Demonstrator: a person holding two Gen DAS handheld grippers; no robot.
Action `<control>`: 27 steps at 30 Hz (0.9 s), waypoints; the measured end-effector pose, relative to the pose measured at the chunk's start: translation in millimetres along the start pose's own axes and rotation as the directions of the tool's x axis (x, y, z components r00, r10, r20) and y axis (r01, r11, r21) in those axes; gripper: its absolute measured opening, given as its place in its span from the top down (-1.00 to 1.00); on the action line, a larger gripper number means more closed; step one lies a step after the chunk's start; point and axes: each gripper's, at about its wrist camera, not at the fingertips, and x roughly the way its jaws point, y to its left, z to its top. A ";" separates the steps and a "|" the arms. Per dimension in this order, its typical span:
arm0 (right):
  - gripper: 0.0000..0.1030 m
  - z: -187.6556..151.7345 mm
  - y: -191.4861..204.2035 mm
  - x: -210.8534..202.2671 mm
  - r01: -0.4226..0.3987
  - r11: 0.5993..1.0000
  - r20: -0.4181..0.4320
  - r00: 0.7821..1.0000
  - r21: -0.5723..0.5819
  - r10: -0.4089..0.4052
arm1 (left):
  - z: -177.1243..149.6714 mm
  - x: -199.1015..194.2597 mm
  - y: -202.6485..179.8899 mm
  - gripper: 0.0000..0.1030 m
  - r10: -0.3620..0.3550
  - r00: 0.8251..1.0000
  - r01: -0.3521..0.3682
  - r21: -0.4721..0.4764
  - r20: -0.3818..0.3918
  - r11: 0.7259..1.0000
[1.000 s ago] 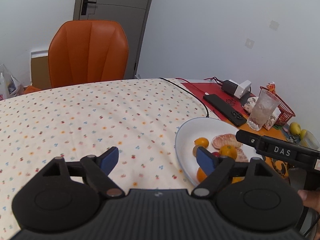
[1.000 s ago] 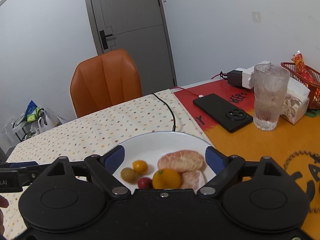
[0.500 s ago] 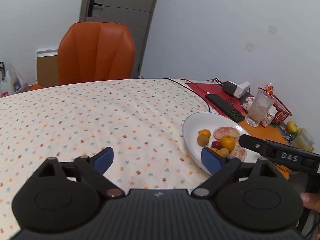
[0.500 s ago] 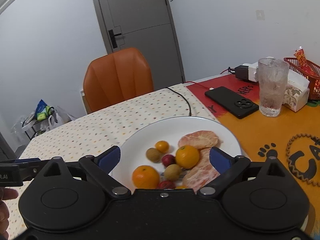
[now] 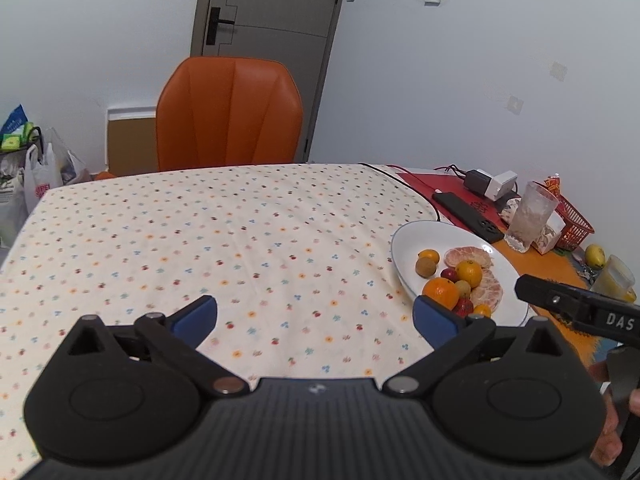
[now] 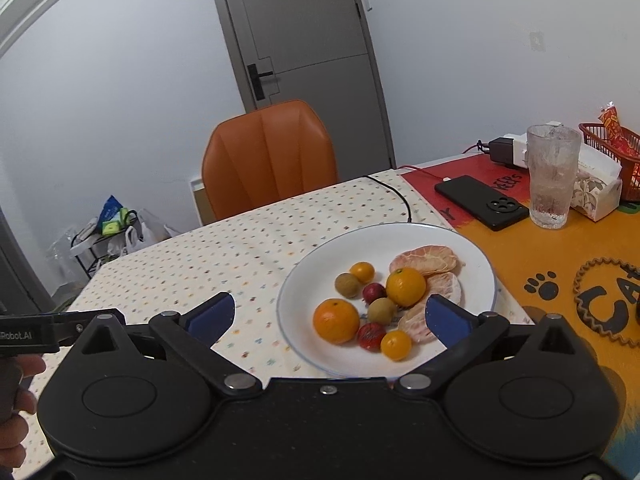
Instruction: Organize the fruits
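A white plate holds several fruits: a large orange, a second orange, small kumquats, brown longans, red fruits and peeled pomelo segments. My right gripper is open and empty, held above the plate's near side. My left gripper is open and empty over the dotted tablecloth, left of the plate.
A black phone, a glass, a tissue box, a red basket and chargers stand at the right on a red and orange mat. An orange chair stands behind the table. A cable runs toward the plate.
Both grippers have drawn back and risen, so the whole plate and more fruit now show. Both have stayed open and empty.
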 end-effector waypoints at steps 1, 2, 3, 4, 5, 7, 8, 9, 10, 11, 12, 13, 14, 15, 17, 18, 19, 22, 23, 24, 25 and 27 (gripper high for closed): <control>-1.00 0.1 1.0 -3.1 -0.005 1.000 0.002 1.000 0.000 0.005 | -0.8 -3.6 0.5 -1.00 0.005 1.000 -0.005 0.001 0.002 1.000; -1.00 -0.4 2.0 -6.5 -0.008 1.000 0.003 1.000 -0.001 0.008 | -1.8 -7.6 1.0 -1.00 0.008 1.000 -0.008 0.001 0.005 1.000; -1.00 -0.7 3.2 -9.7 -0.011 1.000 0.002 1.000 -0.003 0.011 | -2.7 -11.5 1.1 -1.00 0.011 1.000 -0.012 0.006 0.009 1.000; -1.00 -1.2 4.3 -12.7 -0.015 1.000 0.000 1.000 -0.007 0.015 | -3.8 -15.6 0.9 -1.00 0.015 1.000 -0.015 0.014 0.014 1.000; -1.00 -1.6 5.9 -15.3 -0.020 1.000 -0.001 1.000 -0.010 0.020 | -4.9 -19.5 0.3 -1.00 0.019 1.000 -0.020 0.024 0.020 1.000; -1.00 -3.3 9.4 -21.0 -0.027 0.999 -0.002 1.000 -0.021 0.027 | -7.7 -27.2 -0.1 -1.00 0.032 0.999 -0.033 0.035 0.029 0.999; -1.00 -4.1 10.8 -23.5 -0.029 0.999 -0.004 1.000 -0.027 0.029 | -8.9 -30.7 0.2 -1.00 0.036 0.999 -0.038 0.037 0.031 0.999; -1.00 -4.7 12.0 -25.4 -0.033 0.999 -0.009 0.999 -0.031 0.033 | -10.4 -34.2 1.1 -1.00 0.038 0.999 -0.039 0.037 0.033 0.999; -1.00 -5.1 13.0 -27.7 -0.036 0.999 -0.011 0.999 -0.033 0.036 | -11.6 -37.0 1.7 -1.00 0.040 0.999 -0.041 0.036 0.035 0.998; -1.00 -5.9 14.3 -30.5 -0.040 0.999 -0.012 0.999 -0.036 0.039 | -12.8 -40.2 2.8 -1.00 0.044 0.998 -0.045 0.036 0.037 0.998; -1.00 -6.9 15.8 -33.5 -0.042 0.998 -0.011 0.999 -0.041 0.041 | -13.7 -43.3 3.7 -1.00 0.049 0.998 -0.051 0.035 0.040 0.998; -1.00 -7.7 17.5 -36.0 -0.042 0.998 -0.010 0.999 -0.048 0.042 | -14.4 -46.1 4.4 -1.00 0.053 0.998 -0.055 0.035 0.042 0.998; -1.00 -9.0 19.5 -38.7 -0.044 0.997 -0.009 0.999 -0.056 0.044 | -15.0 -48.9 4.6 -1.00 0.055 0.998 -0.057 0.037 0.042 0.998; -1.00 -9.8 21.2 -40.4 -0.048 0.997 -0.009 0.999 -0.067 0.048 | -15.6 -51.9 4.5 -1.00 0.056 0.997 -0.058 0.038 0.044 0.998; -1.00 -11.3 24.0 -43.8 -0.048 0.996 -0.010 0.999 -0.073 0.048 | -17.4 -59.0 4.2 -1.00 0.050 0.997 -0.053 0.044 0.050 0.998; -1.00 -12.0 24.8 -46.2 -0.052 0.996 -0.009 0.999 -0.070 0.051 | -18.5 -62.2 3.8 -1.00 0.050 0.997 -0.052 0.048 0.053 0.997; -1.00 -12.7 25.4 -48.5 -0.058 0.996 -0.009 0.998 -0.068 0.058 | -19.7 -65.2 3.4 -1.00 0.050 0.997 -0.053 0.052 0.054 0.997; -1.00 -16.0 29.1 -56.0 -0.063 0.995 -0.010 0.998 -0.076 0.063 | -24.9 -74.0 4.3 -1.00 0.055 0.996 -0.059 0.056 0.069 0.997; -1.00 -17.5 30.5 -58.6 -0.065 0.995 -0.011 0.998 -0.081 0.064 | -27.1 -76.4 5.1 -1.00 0.053 0.996 -0.057 0.054 0.073 0.997; -1.00 -19.3 31.6 -60.3 -0.066 0.994 -0.011 0.998 -0.090 0.065 | -29.2 -78.8 6.4 -1.00 0.048 0.996 -0.052 0.050 0.075 0.997; -1.00 -21.2 32.7 -61.5 -0.065 0.993 -0.012 0.998 -0.098 0.064 | -31.3 -80.9 7.5 -1.00 0.045 0.996 -0.049 0.045 0.076 0.998; -1.00 -24.6 34.0 -64.1 -0.060 0.993 -0.016 0.998 -0.104 0.059 | -35.5 -85.5 9.1 -1.00 0.050 0.996 -0.053 0.040 0.079 0.998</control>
